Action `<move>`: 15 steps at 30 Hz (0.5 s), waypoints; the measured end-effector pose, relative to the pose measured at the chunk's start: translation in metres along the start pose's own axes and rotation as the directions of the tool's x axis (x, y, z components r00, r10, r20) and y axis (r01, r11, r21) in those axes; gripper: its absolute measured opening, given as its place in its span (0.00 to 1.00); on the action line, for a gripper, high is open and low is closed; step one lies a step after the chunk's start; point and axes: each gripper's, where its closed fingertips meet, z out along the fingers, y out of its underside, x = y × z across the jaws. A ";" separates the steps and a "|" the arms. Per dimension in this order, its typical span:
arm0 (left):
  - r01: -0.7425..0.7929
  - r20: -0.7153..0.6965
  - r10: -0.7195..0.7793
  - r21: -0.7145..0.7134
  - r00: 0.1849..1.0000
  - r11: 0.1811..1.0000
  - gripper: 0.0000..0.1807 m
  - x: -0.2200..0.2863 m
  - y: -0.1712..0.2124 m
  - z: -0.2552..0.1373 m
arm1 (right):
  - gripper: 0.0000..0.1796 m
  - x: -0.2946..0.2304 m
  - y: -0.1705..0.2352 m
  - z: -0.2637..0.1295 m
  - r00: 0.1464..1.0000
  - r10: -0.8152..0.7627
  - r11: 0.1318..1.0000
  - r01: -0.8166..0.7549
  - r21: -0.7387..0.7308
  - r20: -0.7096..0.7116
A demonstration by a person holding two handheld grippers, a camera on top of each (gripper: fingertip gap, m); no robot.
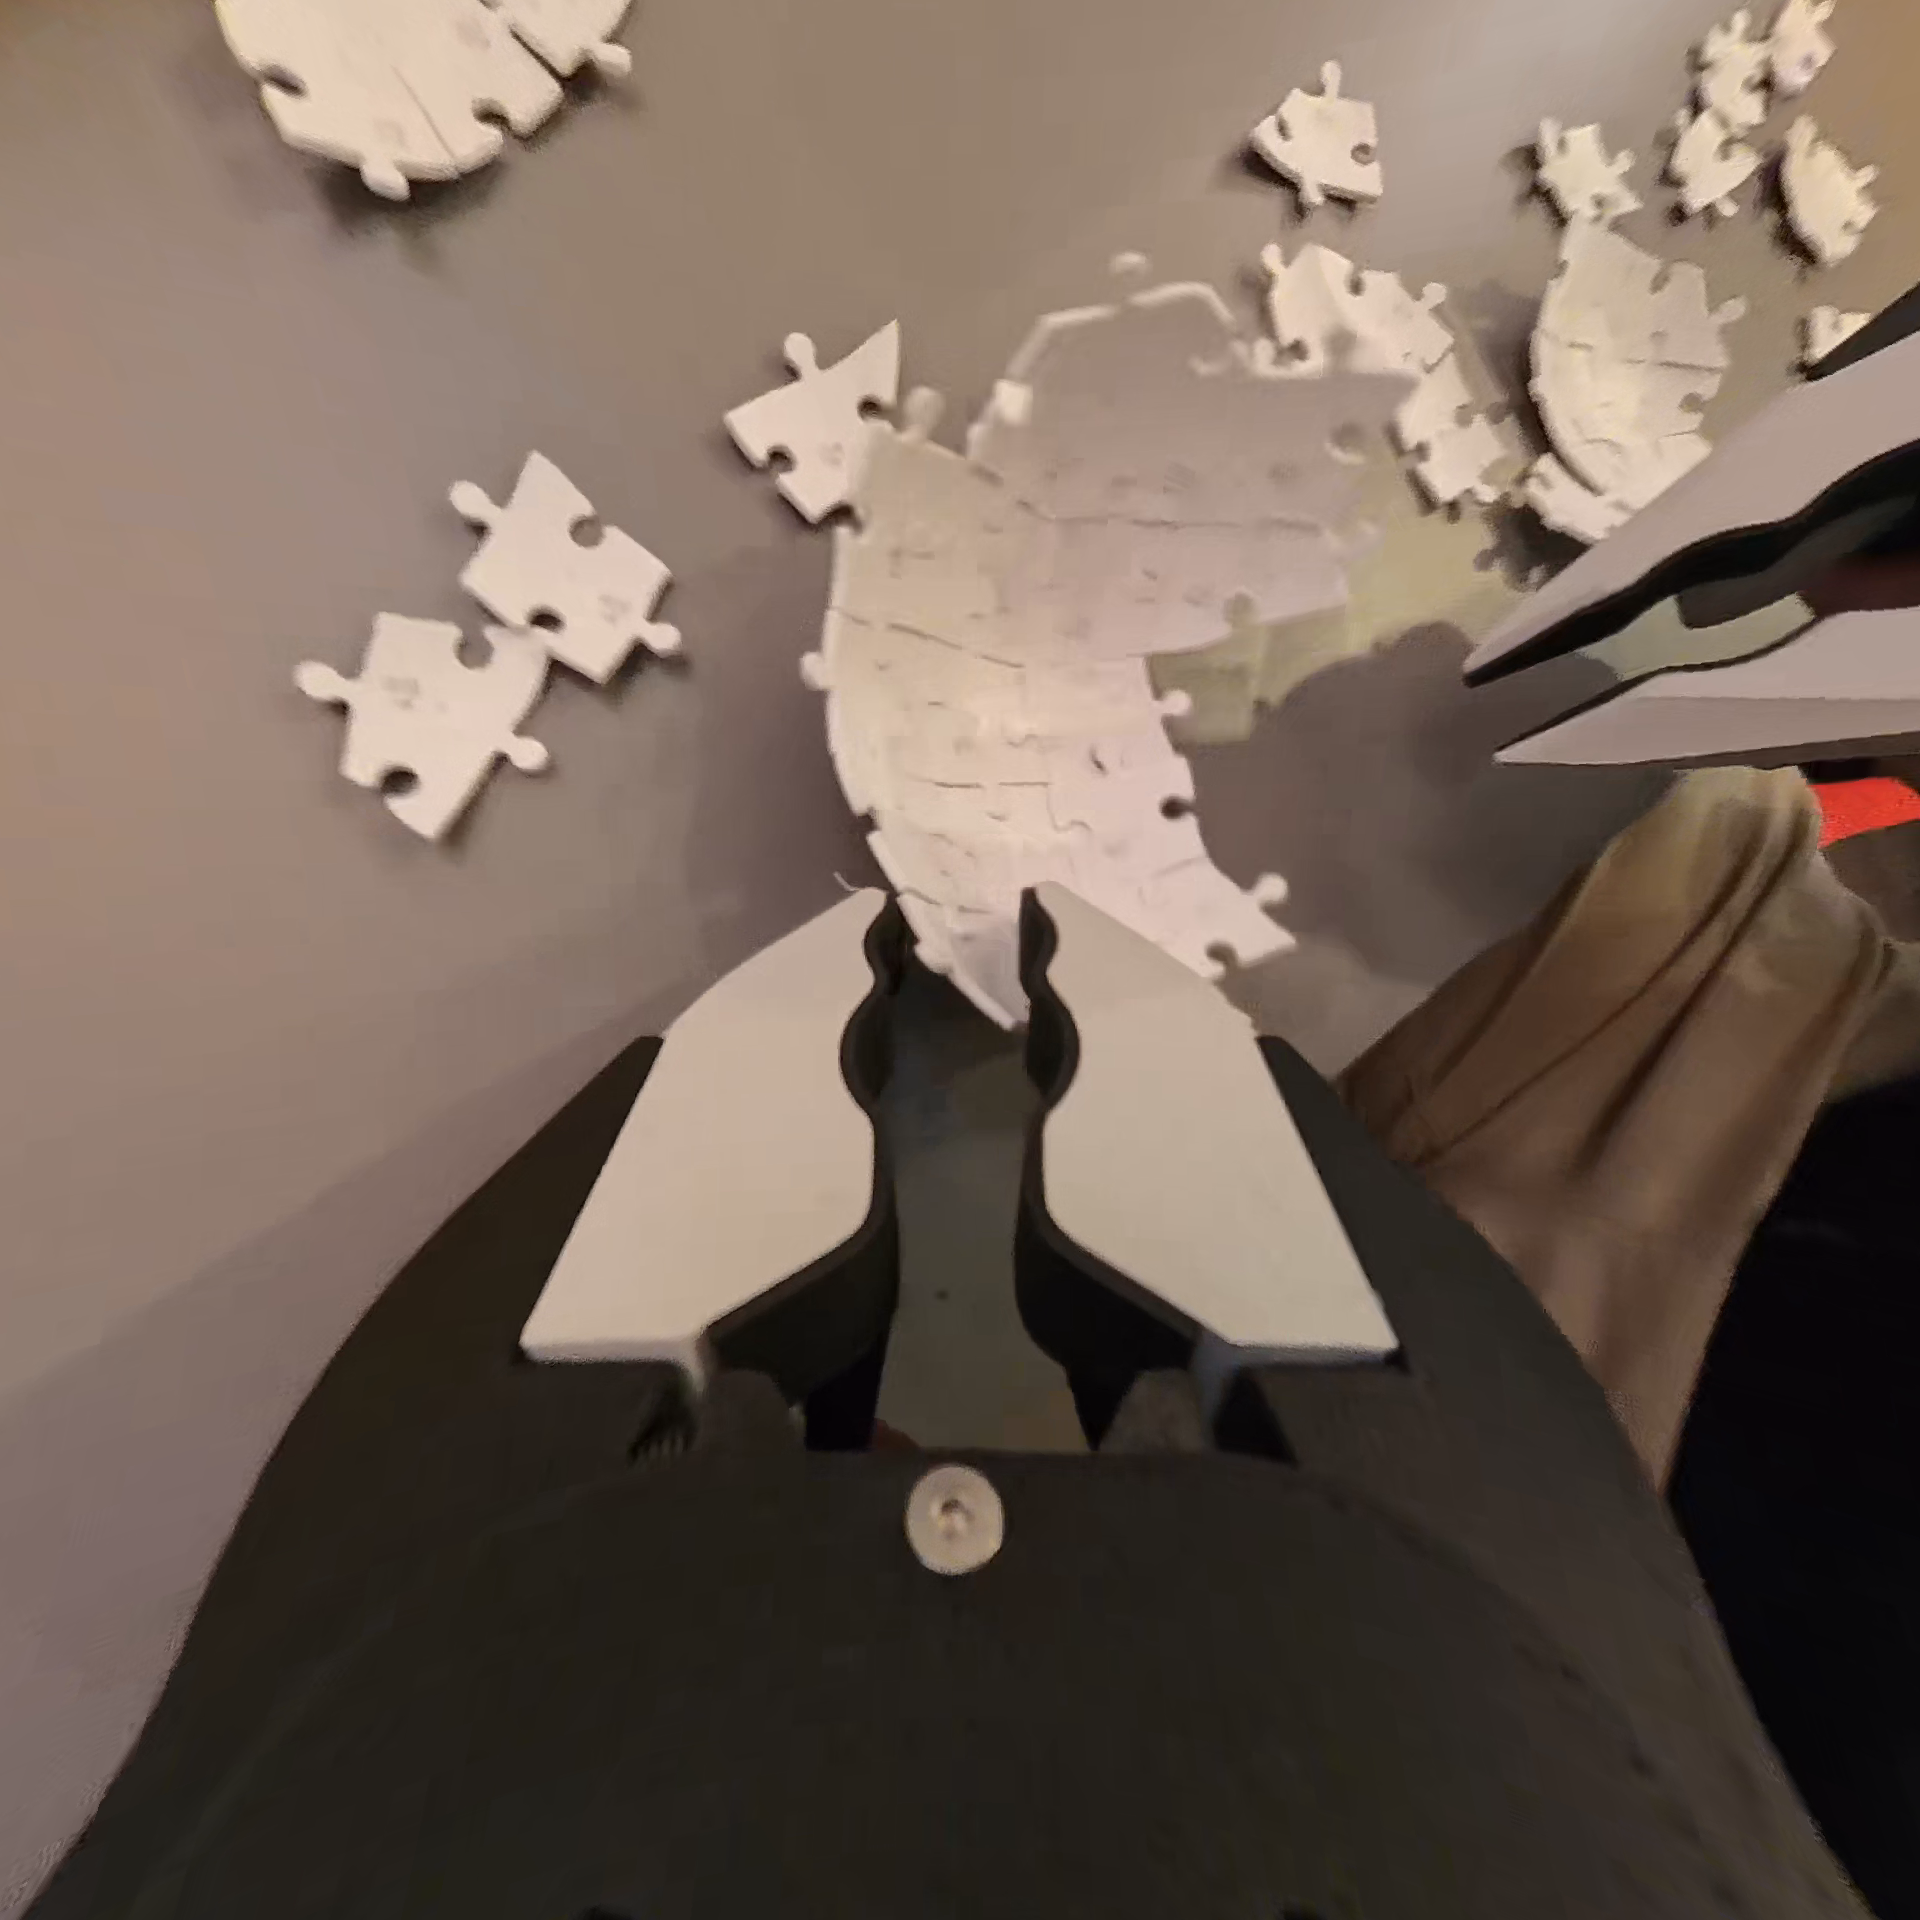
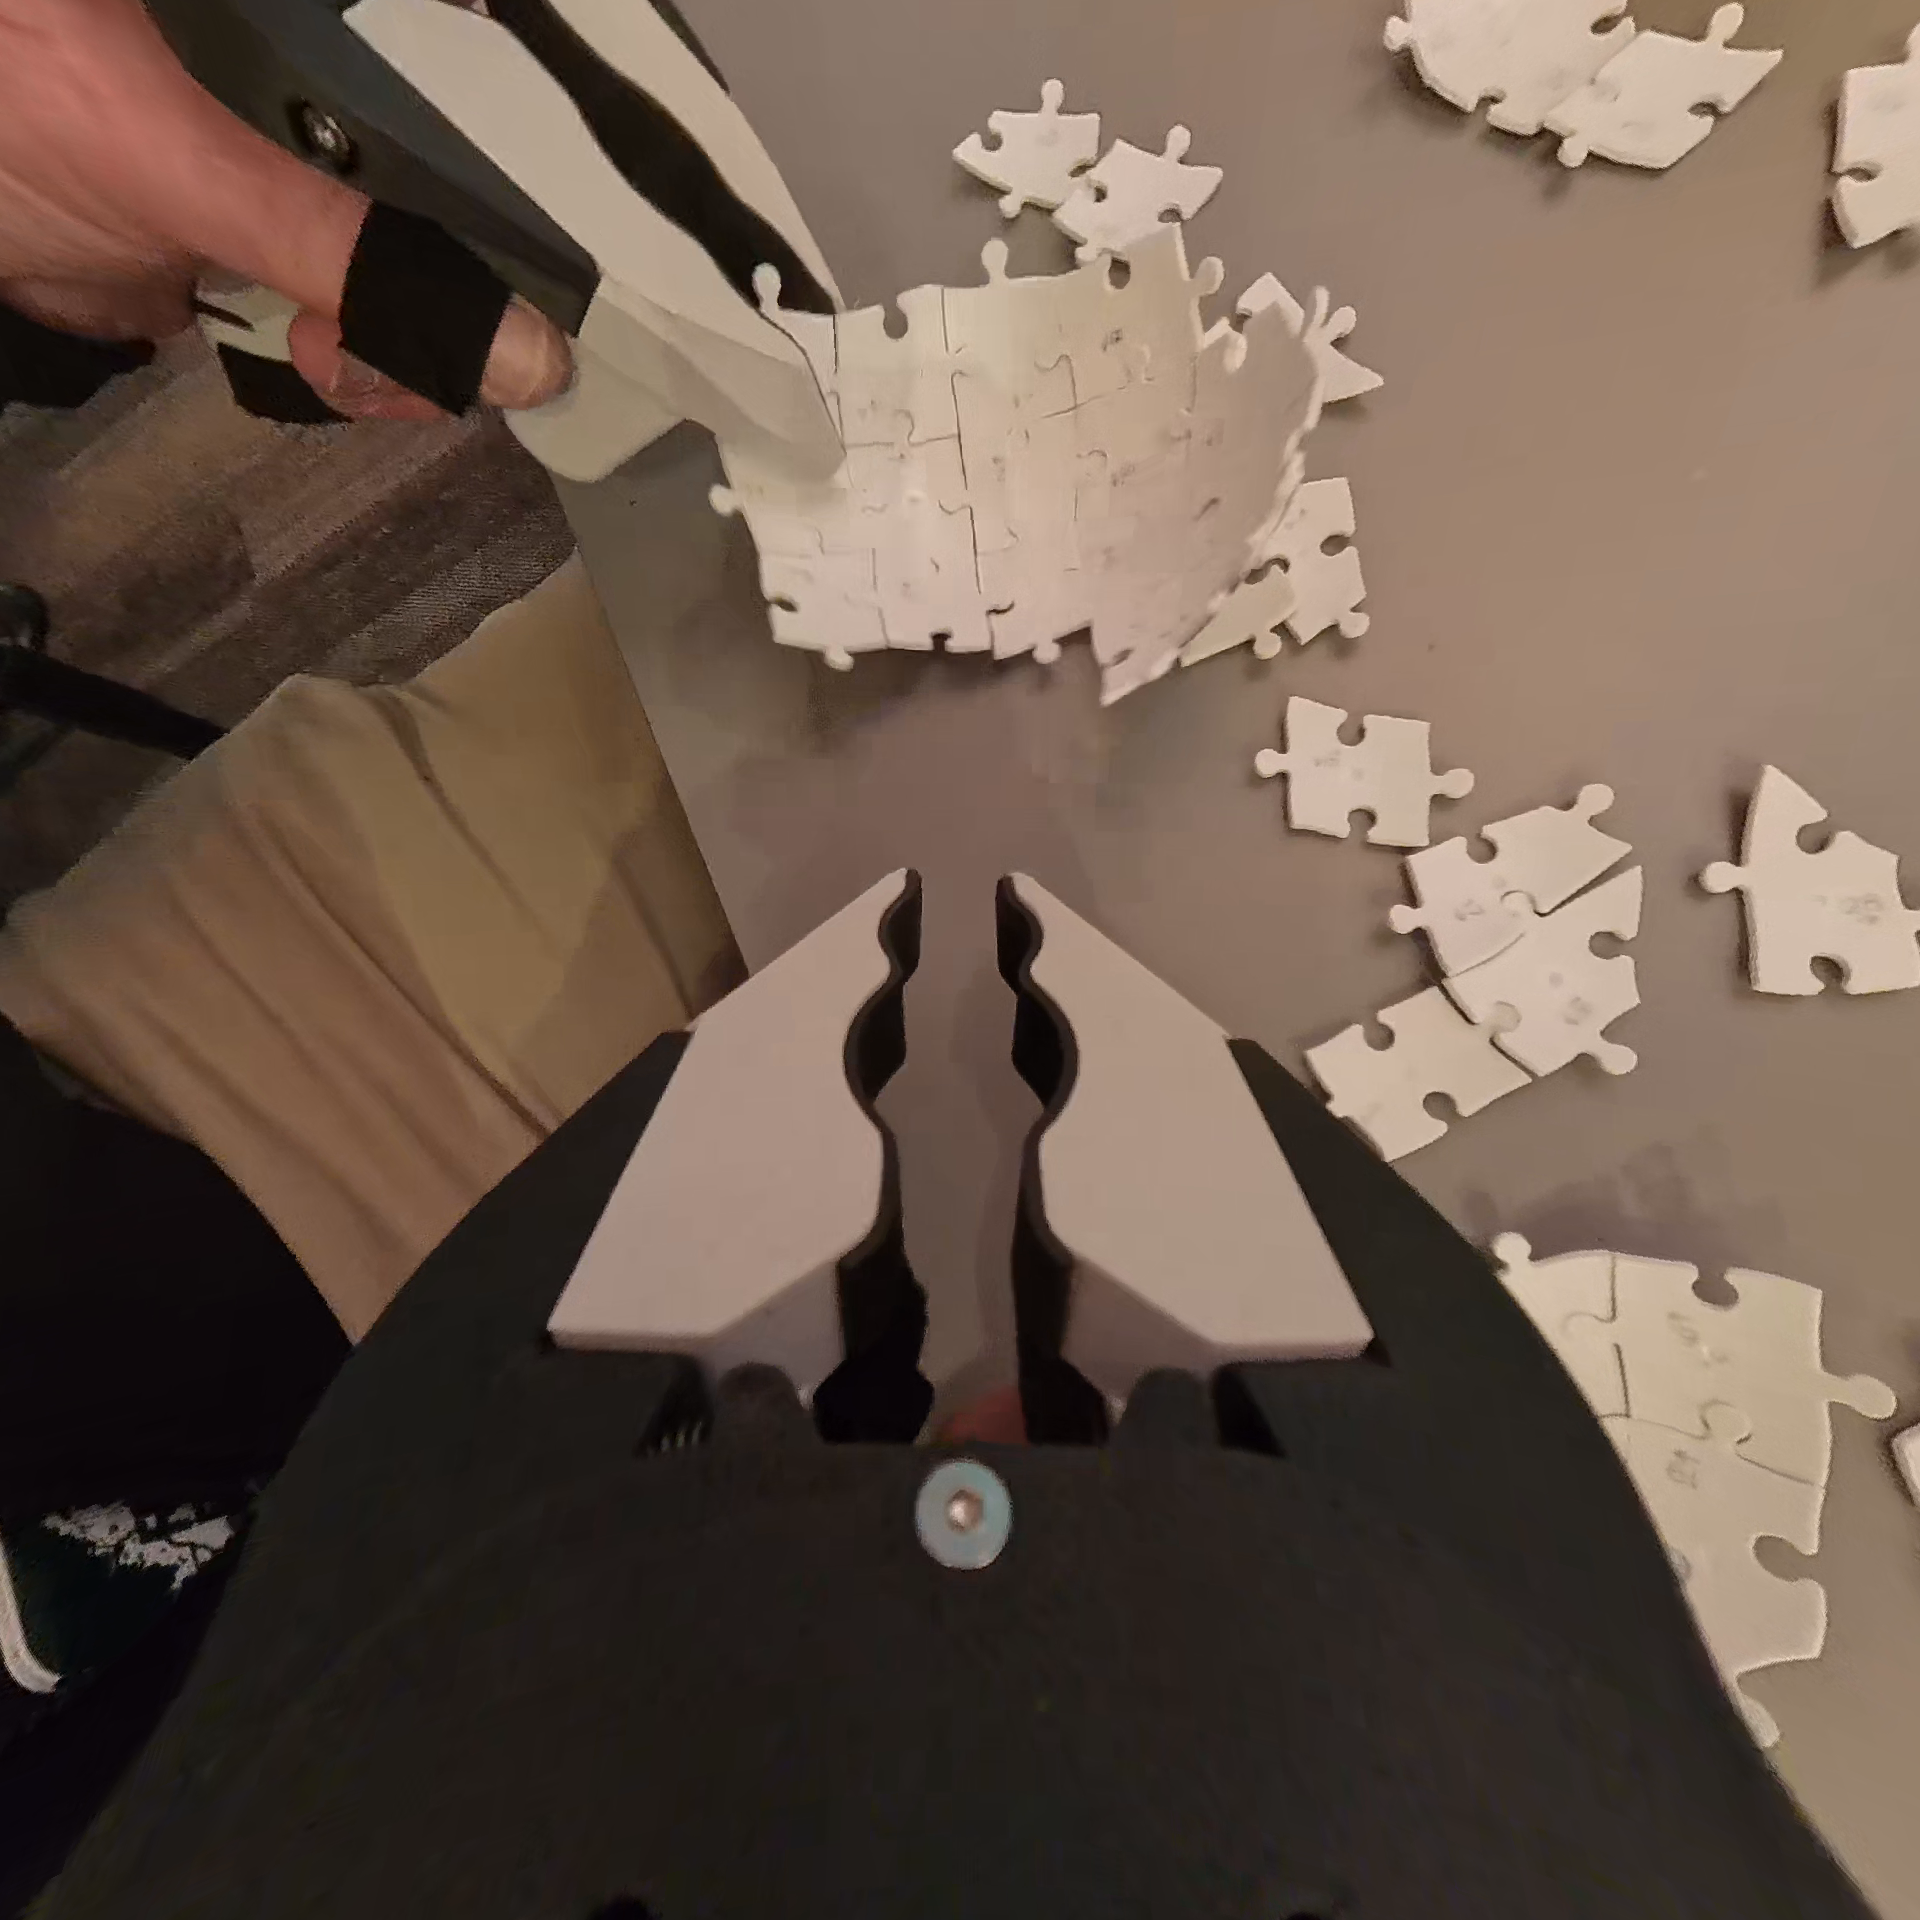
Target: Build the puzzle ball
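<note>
though raised off the table [image 1: 260, 935], curved puzzle section [image 1: 997, 665] pinched between left fingers [image 1: 1049, 925]; right fingers [image 2: 894, 925] slightly apart, empty

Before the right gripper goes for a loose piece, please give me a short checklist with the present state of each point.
1. Left gripper holds curved puzzle section at its edge: ok.
2. Section lifted off the grey table: cannot tell.
3. Right gripper empty, jaws slightly apart: ok.
4. Loose two-piece group lies within view, unobstructed: ok.
5. Which piece fits next: cannot tell.
</note>
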 end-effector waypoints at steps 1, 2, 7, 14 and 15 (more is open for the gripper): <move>0.013 0.002 -0.013 0.016 1.000 1.000 0.13 0.005 0.002 -0.002 | 0.06 -0.002 0.000 -0.001 1.000 -0.016 1.000 0.016 0.003 -0.001; 0.018 -0.017 -0.018 0.031 1.000 0.999 0.13 0.012 0.004 -0.004 | 0.06 -0.004 0.000 -0.001 1.000 -0.031 1.000 0.031 0.006 0.003; 0.047 -0.045 -0.045 0.050 0.998 0.998 0.23 0.017 0.005 -0.010 | 0.00 -0.005 -0.014 0.003 0.990 -0.132 0.988 0.136 0.071 -0.057; 0.055 -0.068 -0.050 0.066 0.996 0.996 0.16 0.016 0.004 -0.007 | 0.00 -0.012 -0.036 0.024 0.964 -0.233 0.962 0.248 0.117 -0.128; 0.052 -0.058 -0.048 0.073 0.997 0.996 0.14 0.016 0.003 -0.007 | 0.00 -0.013 -0.038 0.027 0.960 -0.244 0.958 0.260 0.117 -0.138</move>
